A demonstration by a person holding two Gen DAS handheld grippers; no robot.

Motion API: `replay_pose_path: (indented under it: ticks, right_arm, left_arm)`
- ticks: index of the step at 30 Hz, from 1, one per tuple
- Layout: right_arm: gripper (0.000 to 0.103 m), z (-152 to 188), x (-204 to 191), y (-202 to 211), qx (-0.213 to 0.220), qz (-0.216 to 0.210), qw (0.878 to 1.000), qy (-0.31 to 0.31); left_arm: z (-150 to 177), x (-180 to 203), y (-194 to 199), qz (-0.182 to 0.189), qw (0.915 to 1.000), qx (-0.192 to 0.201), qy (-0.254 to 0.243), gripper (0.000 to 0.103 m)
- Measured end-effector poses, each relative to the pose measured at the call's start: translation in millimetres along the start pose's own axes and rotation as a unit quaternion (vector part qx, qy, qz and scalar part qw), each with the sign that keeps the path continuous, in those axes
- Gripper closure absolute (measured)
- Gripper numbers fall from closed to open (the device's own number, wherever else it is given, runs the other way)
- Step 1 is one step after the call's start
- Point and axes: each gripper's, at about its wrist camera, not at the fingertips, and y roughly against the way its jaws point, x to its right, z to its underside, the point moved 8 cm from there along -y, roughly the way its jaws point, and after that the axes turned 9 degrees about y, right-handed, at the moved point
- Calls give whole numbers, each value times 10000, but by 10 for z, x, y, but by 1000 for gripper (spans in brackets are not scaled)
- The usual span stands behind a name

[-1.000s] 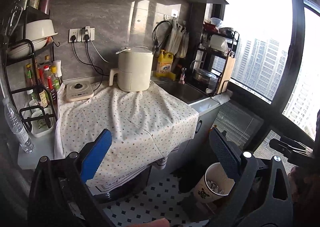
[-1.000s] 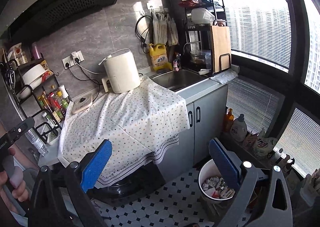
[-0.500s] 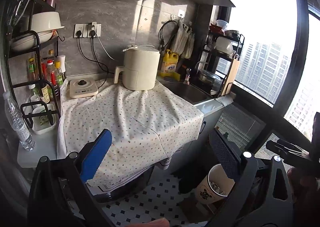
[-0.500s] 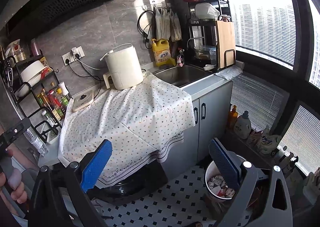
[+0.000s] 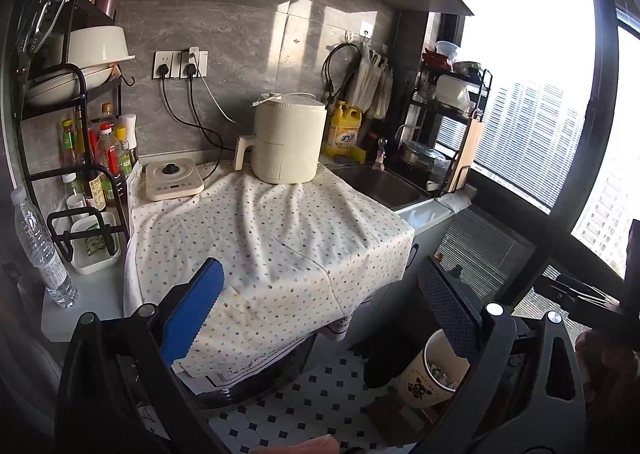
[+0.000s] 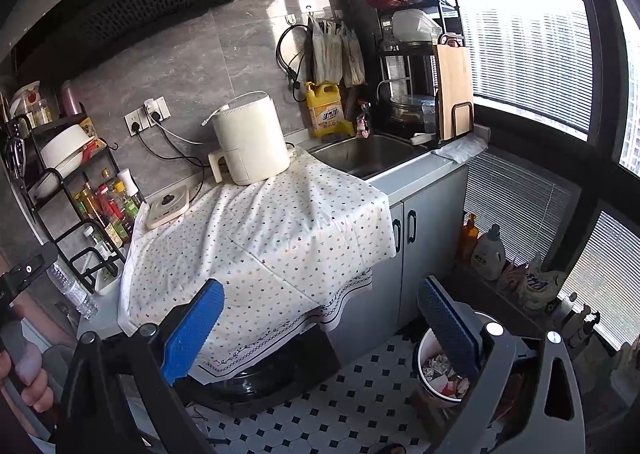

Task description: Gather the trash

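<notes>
Right wrist view: the right gripper (image 6: 320, 324) gapes wide with nothing between its blue pads. The trash bin (image 6: 434, 368) stands on the tiled floor at about four o'clock, partly hidden behind the right pad, crumpled scraps inside.

In the left wrist view the left gripper (image 5: 320, 318) is likewise spread wide and empty, the bin (image 5: 430, 376) at four o'clock, its contents hard to make out. The spotted cloth (image 5: 272, 242) covers the counter at twelve o'clock.

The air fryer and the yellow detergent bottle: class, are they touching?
Cannot tell. In the left wrist view the air fryer overlaps the yellow detergent bottle; the right wrist view suggests a gap, not plainly.
</notes>
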Motion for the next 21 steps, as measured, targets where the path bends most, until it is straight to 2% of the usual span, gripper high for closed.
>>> replay_pose_path:
  ticks: [21]
  right_arm:
    - [8, 81, 139, 56, -7, 145, 9999, -88]
  left_arm:
    - [57, 99, -8, 61, 9999, -86, 10, 6]
